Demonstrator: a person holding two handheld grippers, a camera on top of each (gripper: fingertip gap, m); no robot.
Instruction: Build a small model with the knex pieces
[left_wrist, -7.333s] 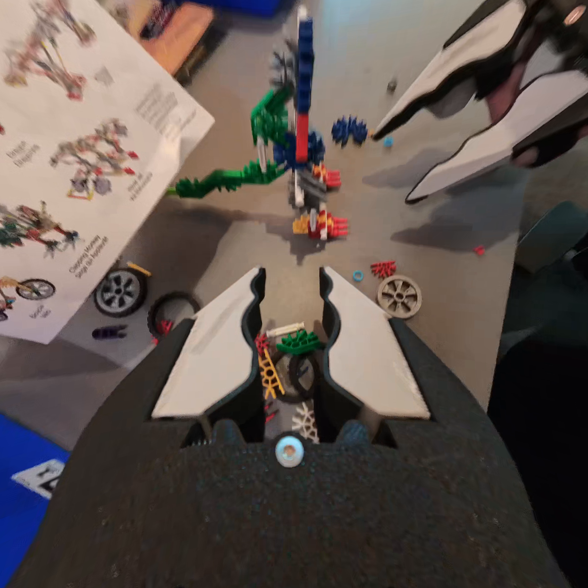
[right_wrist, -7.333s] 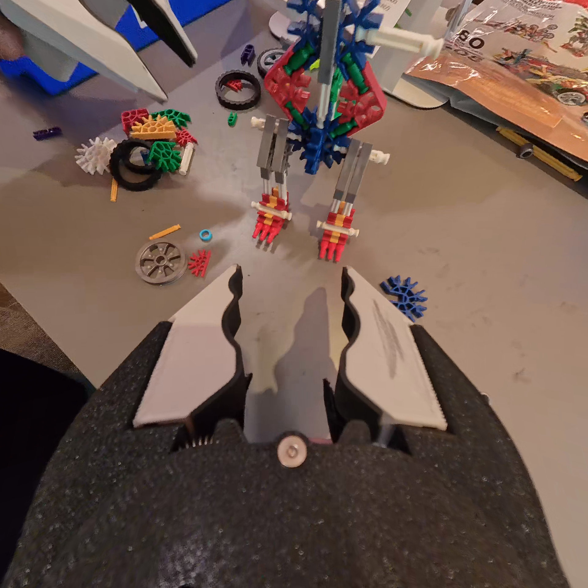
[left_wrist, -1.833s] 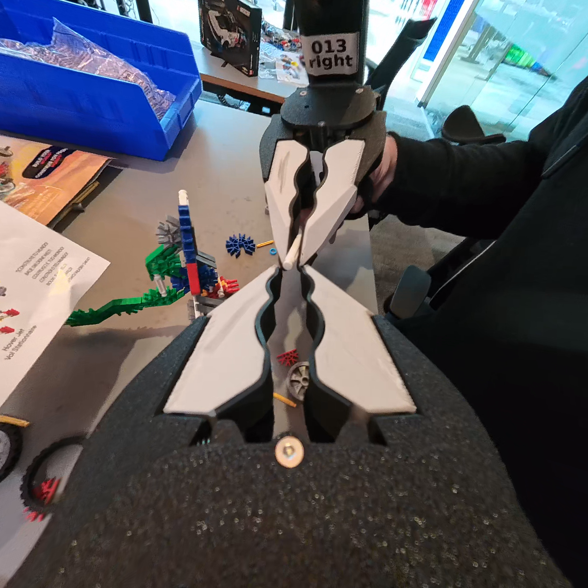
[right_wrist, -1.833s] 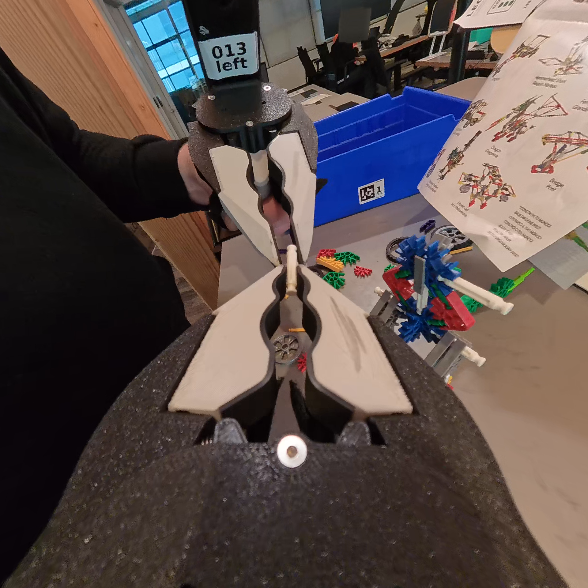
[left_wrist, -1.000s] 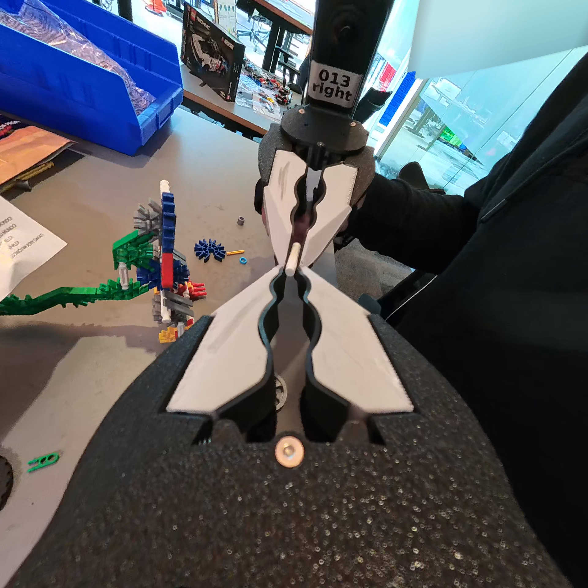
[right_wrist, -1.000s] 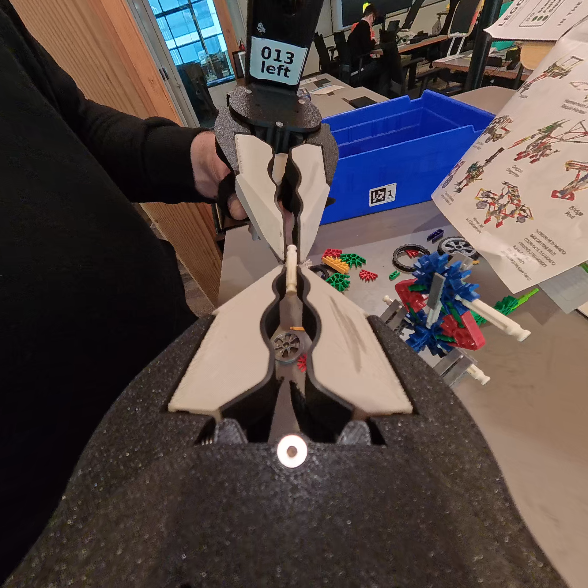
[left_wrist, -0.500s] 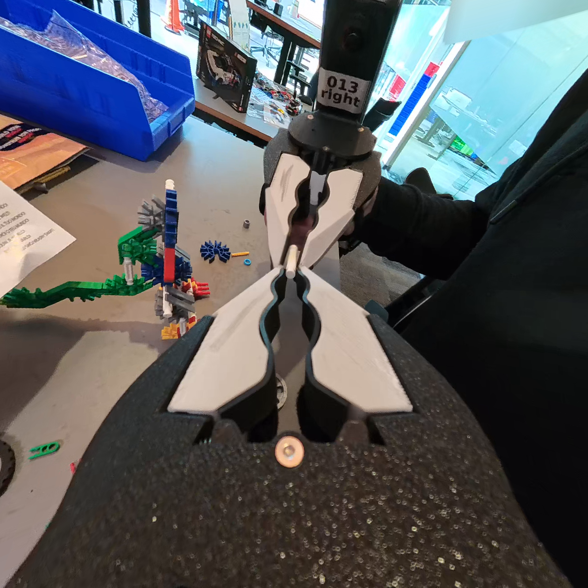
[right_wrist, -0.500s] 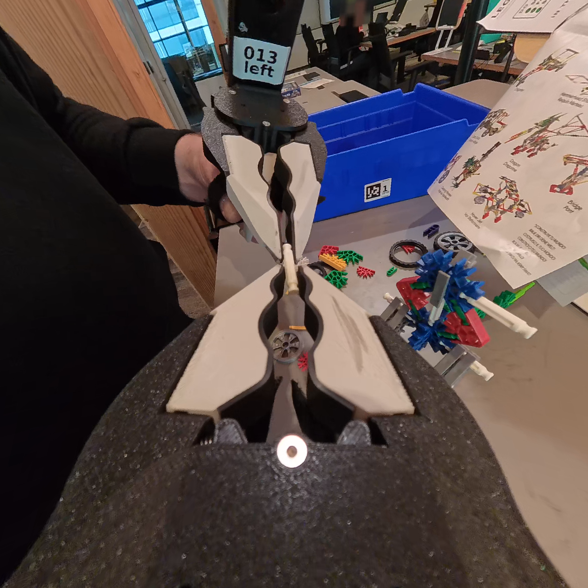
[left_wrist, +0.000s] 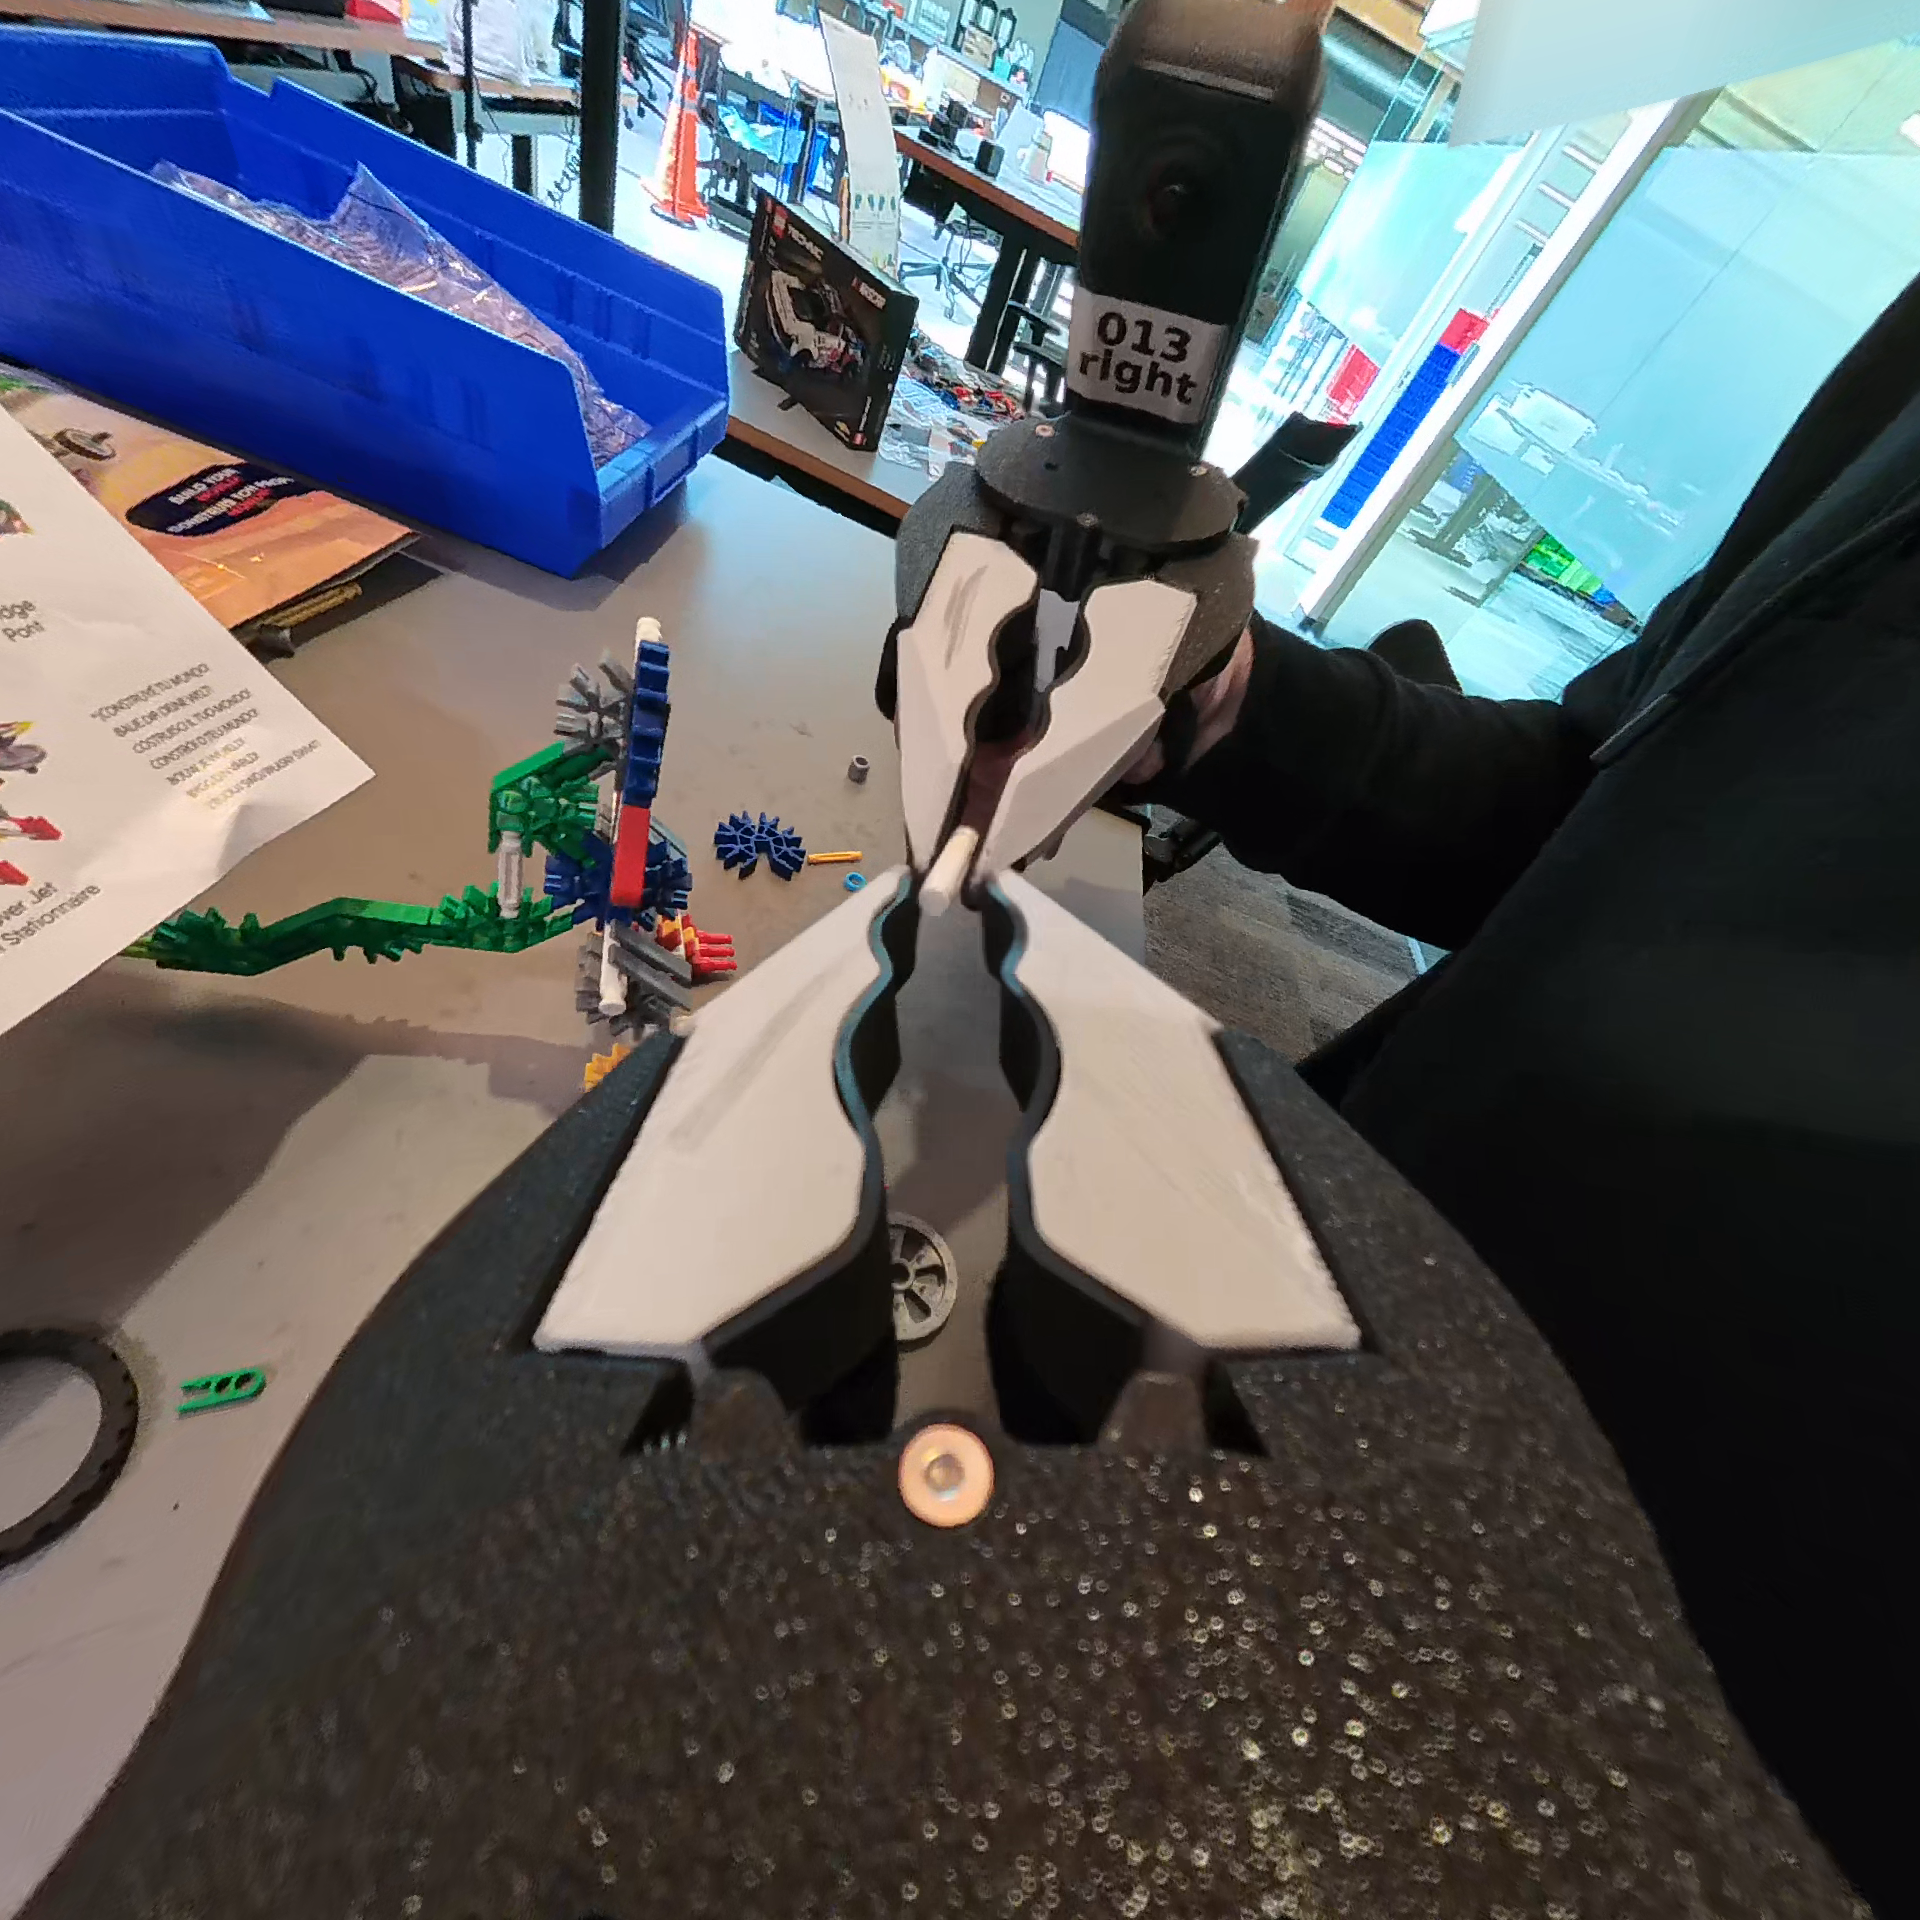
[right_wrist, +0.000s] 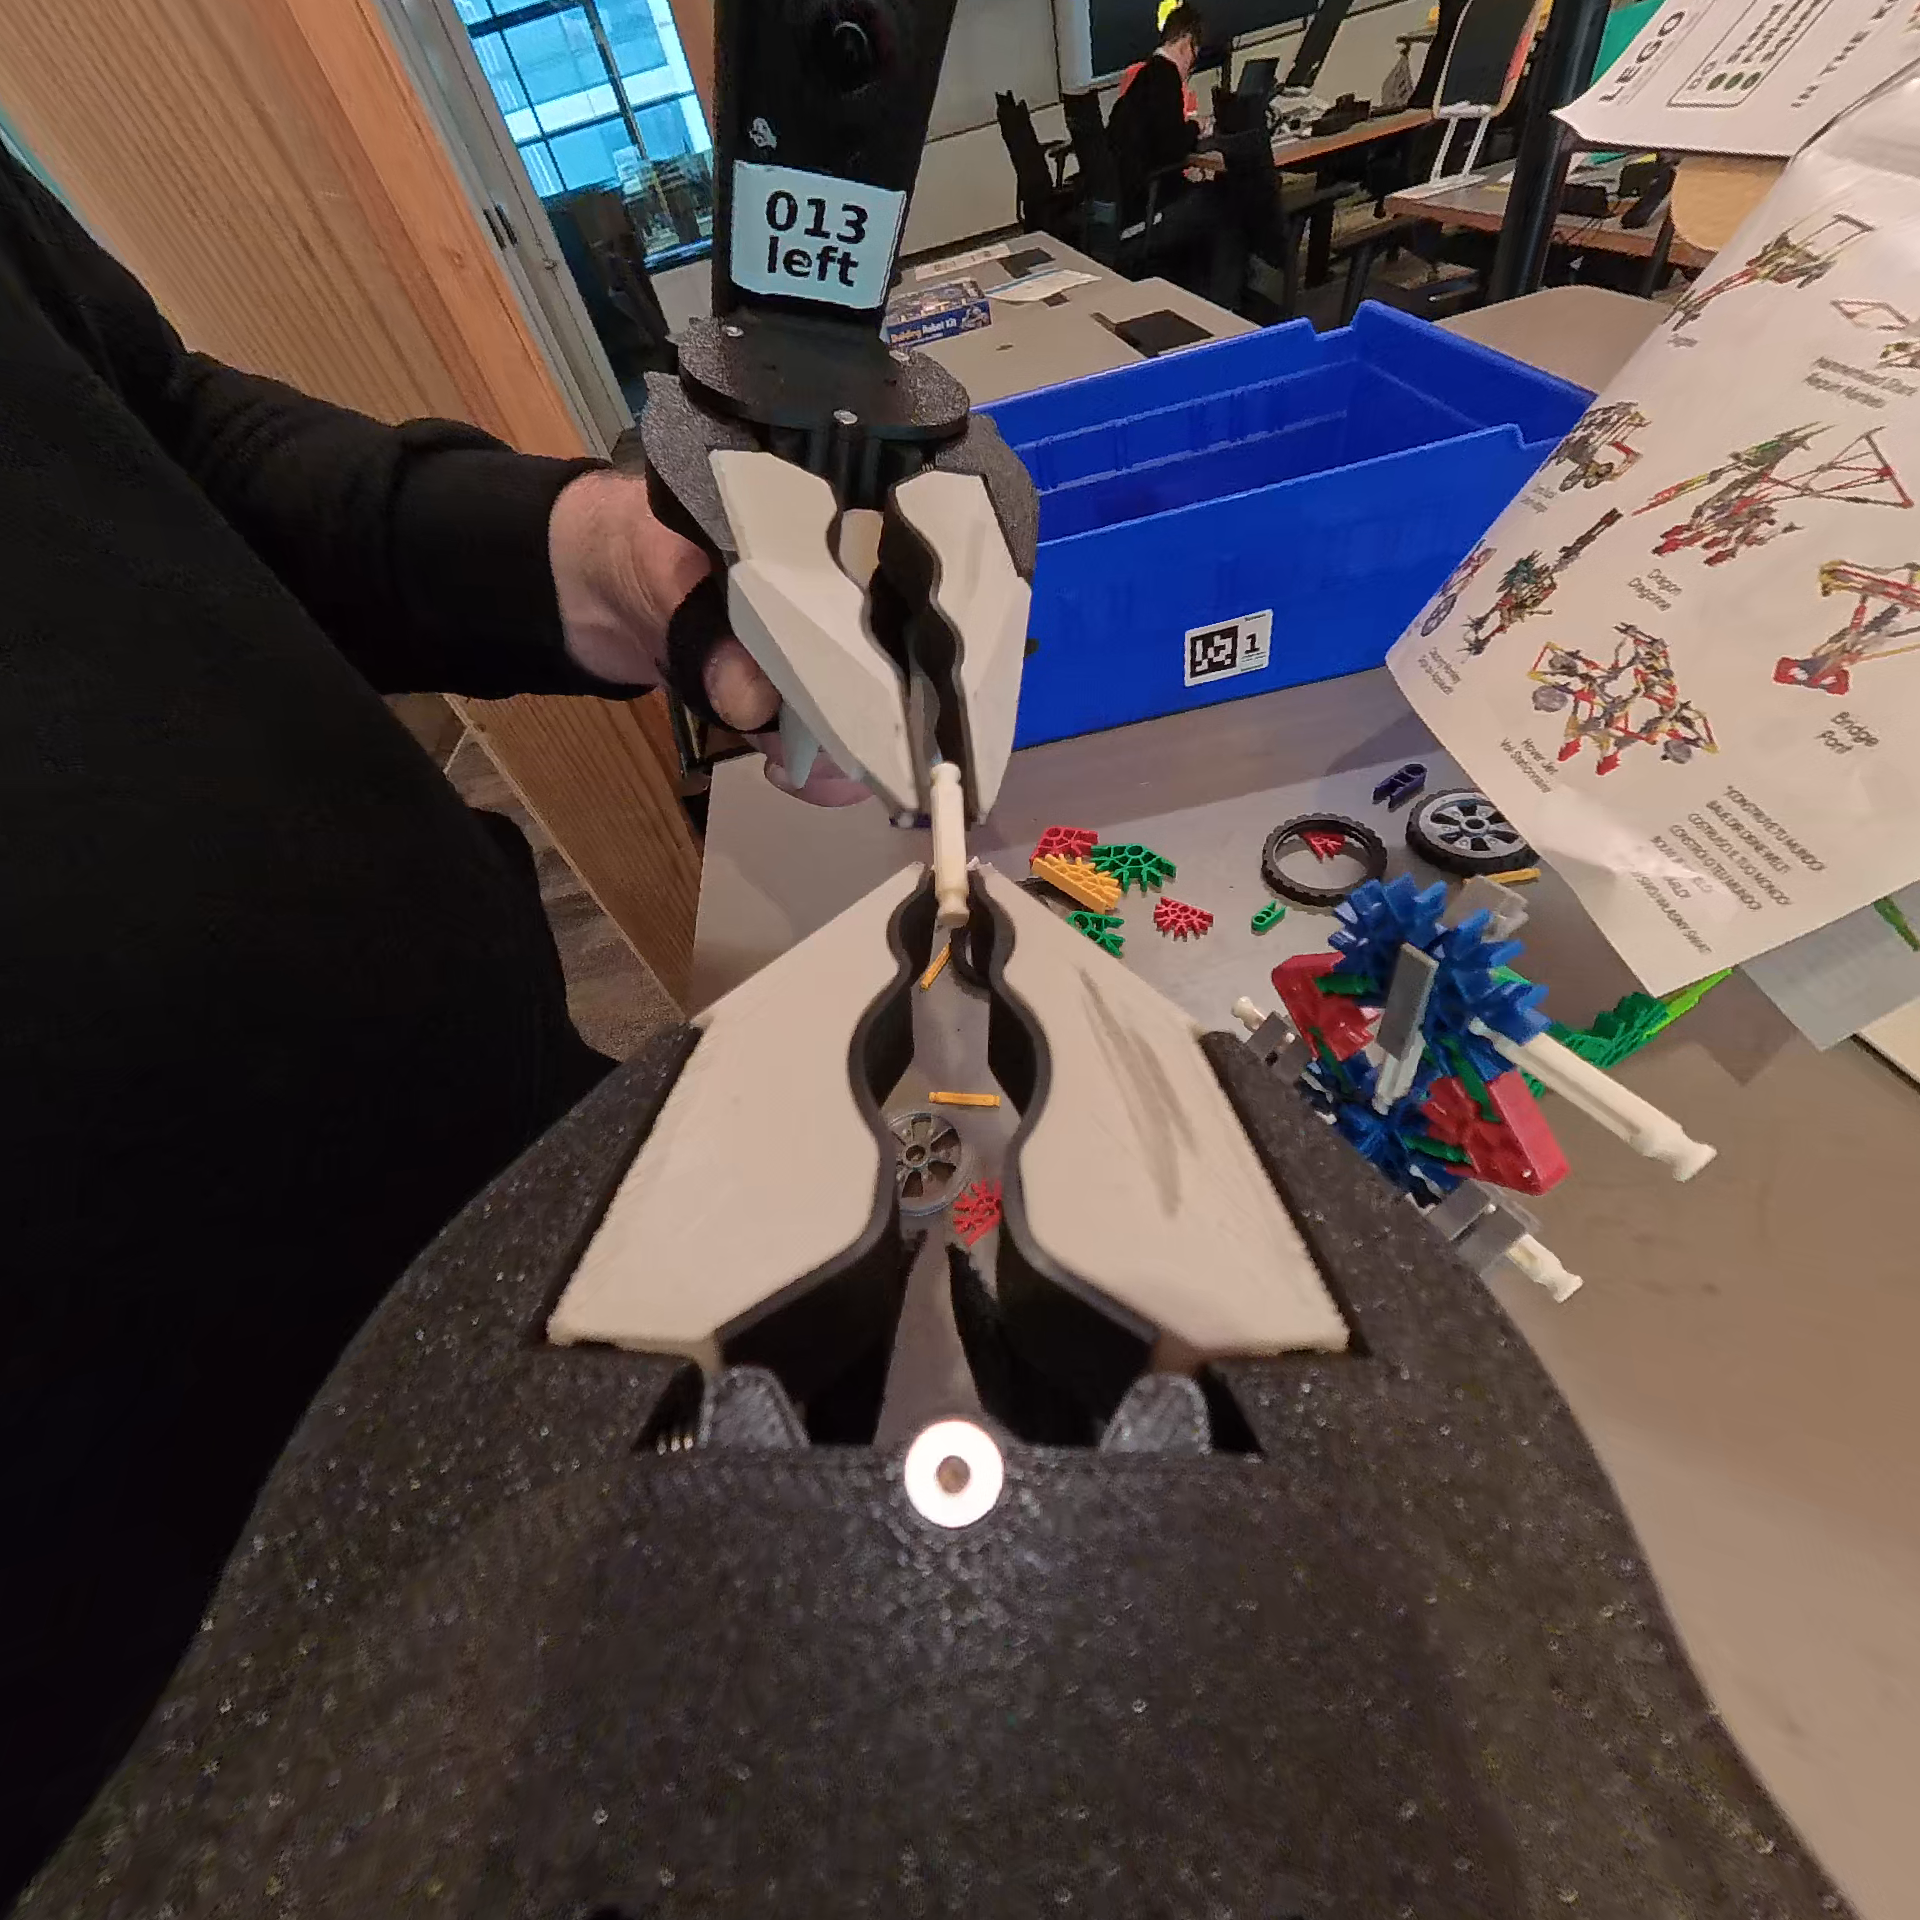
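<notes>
A short white rod (left_wrist: 948, 868) is held in the air between my two grippers, which meet tip to tip. My left gripper (left_wrist: 943, 885) is shut on the rod's near end. My right gripper (left_wrist: 961, 836) faces it and is shut on the far end. In the right wrist view the rod (right_wrist: 948, 844) runs from my right gripper (right_wrist: 951, 881) up to my left gripper (right_wrist: 940, 805). A colourful rod-and-connector figure (left_wrist: 623, 831) with a green tail stands on the grey table (left_wrist: 260, 1122), left of the grippers. It also shows in the right wrist view (right_wrist: 1423, 1070).
Blue bin (left_wrist: 364, 343) at the back; a second one (right_wrist: 1247, 499). Instruction sheet (left_wrist: 125, 727) overhangs the table. Loose pieces: grey wheel hub (right_wrist: 925, 1153), black tyre (right_wrist: 1325, 857), small connector pile (right_wrist: 1101, 873), blue connector (left_wrist: 758, 842). Person's dark sleeves flank both grippers. My left and right fingertips are right by each other.
Both grippers have risen from the table and come tip to tip on the white rod. In the last half second the rod tilted slightly; the grips are unchanged.
</notes>
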